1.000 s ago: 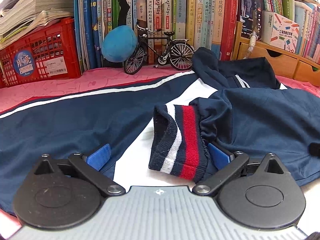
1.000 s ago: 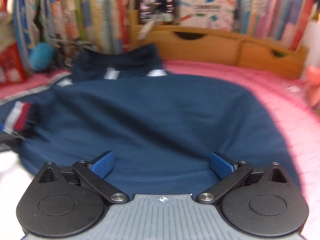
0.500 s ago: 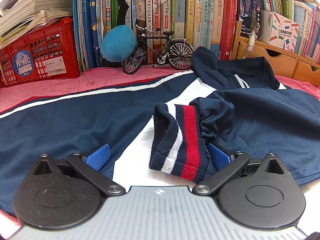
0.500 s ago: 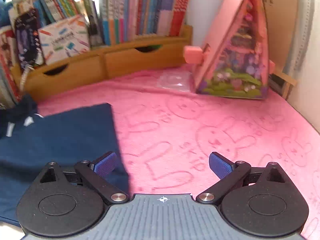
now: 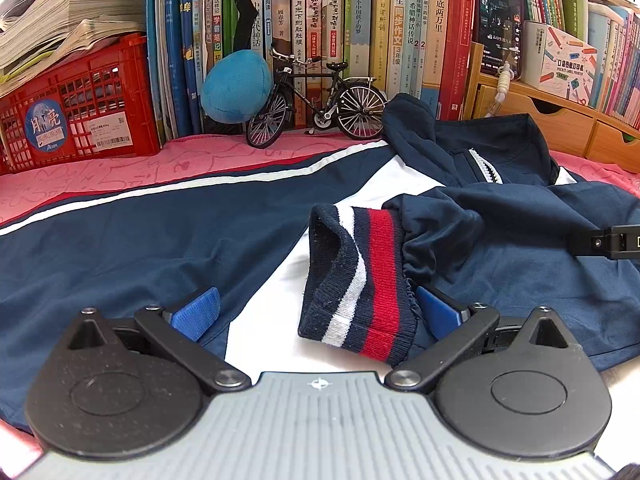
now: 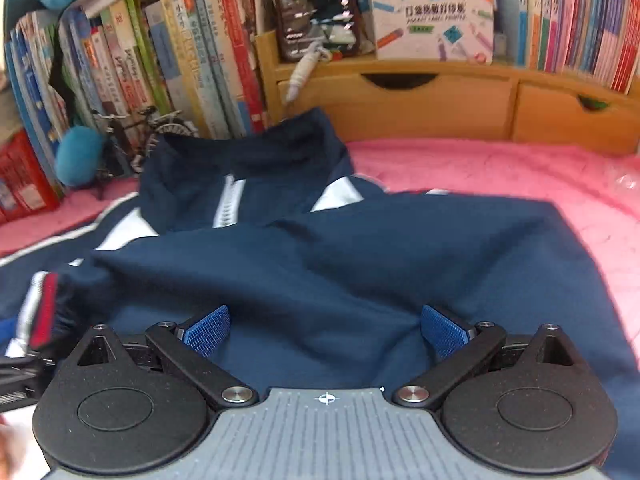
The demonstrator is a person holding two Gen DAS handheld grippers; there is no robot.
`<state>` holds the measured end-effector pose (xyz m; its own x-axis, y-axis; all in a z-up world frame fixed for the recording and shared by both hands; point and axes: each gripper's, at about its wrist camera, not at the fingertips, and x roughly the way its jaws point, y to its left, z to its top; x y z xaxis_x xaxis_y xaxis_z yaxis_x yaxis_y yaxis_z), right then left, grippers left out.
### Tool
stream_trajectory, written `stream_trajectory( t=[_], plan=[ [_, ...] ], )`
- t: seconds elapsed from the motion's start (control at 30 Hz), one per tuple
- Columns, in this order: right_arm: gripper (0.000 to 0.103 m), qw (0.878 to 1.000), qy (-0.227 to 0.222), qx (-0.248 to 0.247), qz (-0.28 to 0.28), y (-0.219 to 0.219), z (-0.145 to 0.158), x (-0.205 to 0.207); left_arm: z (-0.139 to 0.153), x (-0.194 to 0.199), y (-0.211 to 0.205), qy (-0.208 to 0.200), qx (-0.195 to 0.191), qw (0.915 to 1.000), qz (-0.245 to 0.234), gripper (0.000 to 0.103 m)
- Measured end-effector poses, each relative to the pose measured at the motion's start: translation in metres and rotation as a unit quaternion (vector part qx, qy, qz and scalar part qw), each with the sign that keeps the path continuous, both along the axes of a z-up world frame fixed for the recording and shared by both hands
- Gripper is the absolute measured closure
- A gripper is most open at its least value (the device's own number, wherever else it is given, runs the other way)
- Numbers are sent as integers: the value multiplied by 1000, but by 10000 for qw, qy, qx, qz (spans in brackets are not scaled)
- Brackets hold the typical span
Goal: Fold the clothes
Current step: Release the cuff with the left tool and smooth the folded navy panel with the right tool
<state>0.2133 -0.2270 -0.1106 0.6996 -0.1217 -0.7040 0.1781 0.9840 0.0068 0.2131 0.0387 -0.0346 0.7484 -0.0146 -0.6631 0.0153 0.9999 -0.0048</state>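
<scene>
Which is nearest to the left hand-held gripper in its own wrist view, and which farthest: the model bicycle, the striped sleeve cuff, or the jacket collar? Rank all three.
1. Striped sleeve cuff: lies between the open fingers of the left hand-held gripper, toward its right finger.
2. Jacket collar: farther back, to the right.
3. Model bicycle: at the back, against the books.

Left gripper (image 5: 318,310) and right gripper (image 6: 325,331), jaws wide apart.

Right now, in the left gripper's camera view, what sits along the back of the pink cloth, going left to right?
Red crate → blue plush ball → model bicycle → navy jacket collar → wooden drawers.
</scene>
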Motion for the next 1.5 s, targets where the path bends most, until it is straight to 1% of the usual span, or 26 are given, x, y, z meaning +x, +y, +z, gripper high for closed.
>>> stream_trajectory(
  t=[0.1, 0.13, 0.23, 0.27, 0.33, 0.4, 0.43, 0.53, 0.57, 0.6, 0.63, 0.67, 0.7, 0.73, 0.77, 0.8, 0.87, 0.9, 0.97, 1.0, 1.1, 1.23, 1.3, 1.37, 1.43, 1.5],
  plan=[
    [0, 9997, 79, -168, 172, 15, -9, 15, 0, 0, 0, 0, -1, 10000, 4, 0],
    [0, 9999, 81, -145, 35, 3, -11, 15, 0, 0, 0, 1, -2, 10000, 5, 0],
    [0, 9981, 138, 11, -609, -35, -15, 16, -1, 0, -1, 2, -3, 10000, 4, 0],
    [0, 9954, 182, -85, -938, -44, -14, 15, -1, 0, -1, 3, -4, 10000, 4, 0],
    [0, 9819, 334, -460, -1809, -55, -11, 14, -1, 0, -1, 3, -4, 10000, 0, 0],
    [0, 9729, 308, -605, -2211, -59, -6, 5, -1, 0, 0, 3, -4, 10000, -4, 0],
    [0, 9740, 234, -531, -2189, -60, -3, -1, -1, 0, 0, 3, -4, 10000, -6, 0],
    [0, 9858, -33, 24, -1681, -53, 5, -22, 0, -2, 0, -42, 43, 10000, 24, 0],
    [0, 9896, -100, 142, -1429, -47, 8, -23, 3, -6, 0, -169, 109, 9998, 66, 0],
    [0, 9927, -164, 250, -1165, -40, 10, -23, 8, -13, 0, -385, 166, 9991, 87, 6],
    [0, 9950, -228, 358, -901, -33, 13, -23, 16, -21, -1, -644, 181, 9977, 116, 7],
    [0, 9965, -291, 466, -636, -26, 16, -23, 26, -29, -3, -945, 156, 9953, 120, 6],
    [1, 9973, -359, 490, -413, -19, 17, -23, 34, -33, -5, -1174, 116, 9930, 57, 4],
    [2, 9976, -427, 503, -195, -13, 19, -23, 41, -34, -9, -1337, 134, 9909, -10, 2],
    [4, 9976, -494, 493, 38, -5, 19, -15, 44, -30, -15, -1382, 257, 9900, -84, 2],
    [5, 9974, -521, 465, 195, 2, 21, -10, 46, -25, -20, -1394, 373, 9895, -120, 2],
    [12, 9964, -553, 417, 486, 18, 23, -3, 41, -9, -26, -1296, 579, 9899, -56, 3],
    [13, 9956, -569, 393, 632, 27, 24, 0, 39, -3, -28, -1232, 651, 9902, -24, 3],
    [14, 9943, -531, 295, 873, 39, 21, 7, 30, 4, -26, -1048, 681, 9921, 38, 7],
    [14, 9935, -510, 244, 992, 45, 19, 10, 26, 7, -25, -956, 696, 9930, 70, 7],
    [15, 9940, -293, 80, 1053, 52, 5, 22, 13, 18, -22, -680, 741, 9948, 163, 6],
    [11, 9982, -231, -59, 542, 27, -3, 28, -2, 31, -18, -337, 776, 9960, 280, 2],
    [8, 9993, -204, -128, 277, 14, -7, 31, -3, 32, -15, -298, 668, 9969, 294, 0],
    [0, 9997, -190, -123, -40, -4, -9, 34, -3, 34, -13, -259, 560, 9976, 308, 0],
    [0, 9989, -193, -25, -424, -28, -10, 35, -4, 35, -10, -220, 453, 9982, 323, 0],
    [1, 9919, -52, -242, -1246, -47, -7, 35, -4, 36, -7, -181, 345, 9987, 337, 0]
  ],
)
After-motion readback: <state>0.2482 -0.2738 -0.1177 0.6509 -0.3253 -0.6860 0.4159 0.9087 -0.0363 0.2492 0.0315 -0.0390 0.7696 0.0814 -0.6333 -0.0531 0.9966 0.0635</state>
